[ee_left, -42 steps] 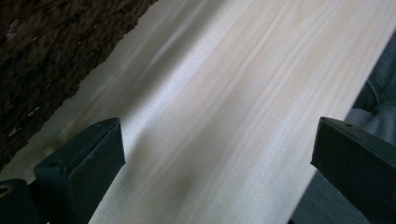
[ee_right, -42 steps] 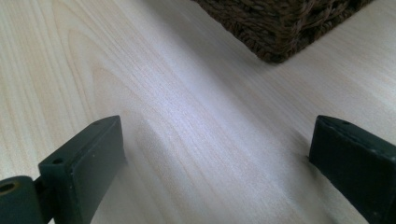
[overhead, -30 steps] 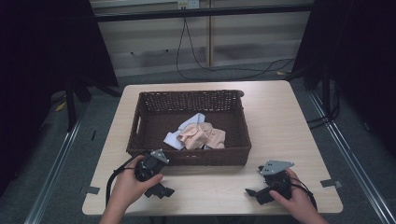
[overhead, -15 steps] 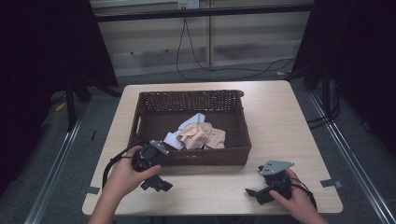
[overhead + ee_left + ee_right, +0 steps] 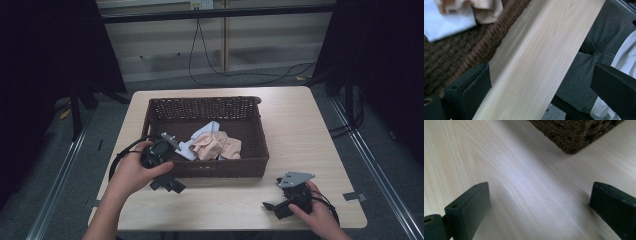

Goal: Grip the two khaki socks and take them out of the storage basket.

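Table (image 5: 534, 62) edge and a knee appear between left hand-held gripper's (image 5: 539, 85) parted jaws.

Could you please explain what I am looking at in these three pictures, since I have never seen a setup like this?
A person sits at a wooden table holding a handheld two-jaw tool in each hand. The high view looks down from above: the left tool is lifted beside a brown wicker basket, and the right tool rests low on the table's near edge. In the basket lie a light blue cloth and a peach cloth. The other two pictures come from cameras riding on each tool, looking along its black jaws. Both pairs of jaws stand wide apart, with nothing held between them.
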A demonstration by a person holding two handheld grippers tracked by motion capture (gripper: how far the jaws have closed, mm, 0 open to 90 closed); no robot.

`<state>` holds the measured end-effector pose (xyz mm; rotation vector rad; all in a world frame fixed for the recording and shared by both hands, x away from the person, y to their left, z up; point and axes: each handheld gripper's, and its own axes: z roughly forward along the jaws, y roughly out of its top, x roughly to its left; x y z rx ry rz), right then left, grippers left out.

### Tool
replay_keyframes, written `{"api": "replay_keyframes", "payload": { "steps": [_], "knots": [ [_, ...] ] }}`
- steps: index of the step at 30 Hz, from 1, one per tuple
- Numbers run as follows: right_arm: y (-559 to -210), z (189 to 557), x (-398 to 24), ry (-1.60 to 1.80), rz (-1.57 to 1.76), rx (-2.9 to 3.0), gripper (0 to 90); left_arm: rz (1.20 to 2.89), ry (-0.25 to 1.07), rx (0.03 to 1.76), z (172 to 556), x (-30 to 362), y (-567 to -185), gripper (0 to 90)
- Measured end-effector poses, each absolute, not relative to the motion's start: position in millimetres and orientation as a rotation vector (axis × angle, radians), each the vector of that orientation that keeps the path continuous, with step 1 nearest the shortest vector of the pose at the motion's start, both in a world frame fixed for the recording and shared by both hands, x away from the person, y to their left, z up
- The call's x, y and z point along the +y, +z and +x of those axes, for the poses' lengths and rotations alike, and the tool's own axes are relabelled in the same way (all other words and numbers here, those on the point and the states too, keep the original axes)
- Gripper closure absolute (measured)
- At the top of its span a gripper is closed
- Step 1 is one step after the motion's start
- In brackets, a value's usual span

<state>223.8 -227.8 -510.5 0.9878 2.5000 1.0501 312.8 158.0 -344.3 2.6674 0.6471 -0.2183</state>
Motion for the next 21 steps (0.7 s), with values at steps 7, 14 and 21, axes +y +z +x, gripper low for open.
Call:
{"api": "replay_keyframes", "payload": {
  "steps": [7, 14, 21],
  "knots": [
    [-510.6, 224.1, -227.9, 1.052, 0.984, 2.494, 2.8, 2.663, -0.188, 0.656, 327.6, 153.0, -325.3, 2.9],
    [-510.6, 224.1, -227.9, 1.051, 0.984, 2.494, 2.8, 2.662, -0.19, 0.69, 344.9, 148.7, -323.6, 2.9],
    [-510.5, 224.1, -227.8, 1.052, 0.985, 2.494, 2.8, 2.634, -0.193, 0.717, 361.7, 146.2, -325.2, 2.9]
  ]
}}
